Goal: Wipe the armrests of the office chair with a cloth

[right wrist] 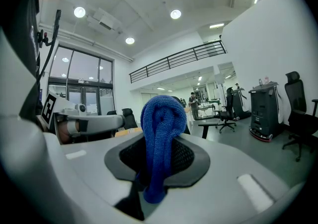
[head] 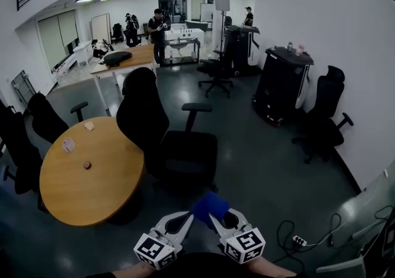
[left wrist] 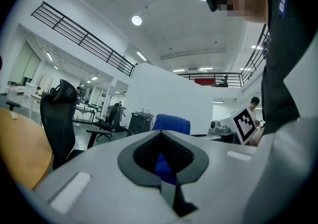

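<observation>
A folded blue cloth (head: 208, 206) sits between my two grippers at the bottom of the head view. My right gripper (head: 217, 214) is shut on it; in the right gripper view the cloth (right wrist: 161, 128) stands up out of the right gripper (right wrist: 156, 168). My left gripper (head: 188, 216) meets the cloth from the left, and blue shows between its closed pads (left wrist: 161, 161). The black office chair (head: 179, 147) stands ahead of me beside the table, its right armrest (head: 196, 108) showing; the other armrest is hidden by the backrest.
A round wooden table (head: 92, 172) with small items stands at the left. More black chairs (head: 321, 116) and a dark cabinet (head: 281, 85) line the right wall. Cables and a power strip (head: 299, 240) lie on the floor at the lower right. People stand far back.
</observation>
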`<state>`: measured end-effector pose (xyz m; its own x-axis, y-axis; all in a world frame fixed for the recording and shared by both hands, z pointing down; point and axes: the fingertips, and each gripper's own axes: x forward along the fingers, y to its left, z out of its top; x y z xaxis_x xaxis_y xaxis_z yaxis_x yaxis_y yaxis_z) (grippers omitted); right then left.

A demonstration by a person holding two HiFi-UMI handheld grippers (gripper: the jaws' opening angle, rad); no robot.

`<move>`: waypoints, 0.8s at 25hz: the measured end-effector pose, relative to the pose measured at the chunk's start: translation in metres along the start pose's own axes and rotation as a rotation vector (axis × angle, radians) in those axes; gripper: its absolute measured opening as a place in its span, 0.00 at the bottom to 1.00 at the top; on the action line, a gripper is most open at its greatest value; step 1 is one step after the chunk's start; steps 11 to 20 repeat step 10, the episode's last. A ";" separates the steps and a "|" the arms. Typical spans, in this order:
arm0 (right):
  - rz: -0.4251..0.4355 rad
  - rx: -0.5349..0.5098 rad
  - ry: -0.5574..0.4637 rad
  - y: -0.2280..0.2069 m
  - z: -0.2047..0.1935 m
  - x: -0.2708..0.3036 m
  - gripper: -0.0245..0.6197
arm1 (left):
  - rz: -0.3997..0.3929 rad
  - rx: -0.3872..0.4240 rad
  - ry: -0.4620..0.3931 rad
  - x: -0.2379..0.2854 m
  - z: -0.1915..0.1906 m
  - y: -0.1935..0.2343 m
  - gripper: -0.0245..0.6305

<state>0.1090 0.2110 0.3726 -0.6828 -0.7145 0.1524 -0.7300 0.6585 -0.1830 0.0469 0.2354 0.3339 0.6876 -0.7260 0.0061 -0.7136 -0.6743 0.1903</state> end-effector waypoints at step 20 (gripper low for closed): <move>0.003 0.006 -0.001 -0.001 -0.001 -0.007 0.19 | -0.003 0.007 0.003 0.000 -0.003 -0.008 0.06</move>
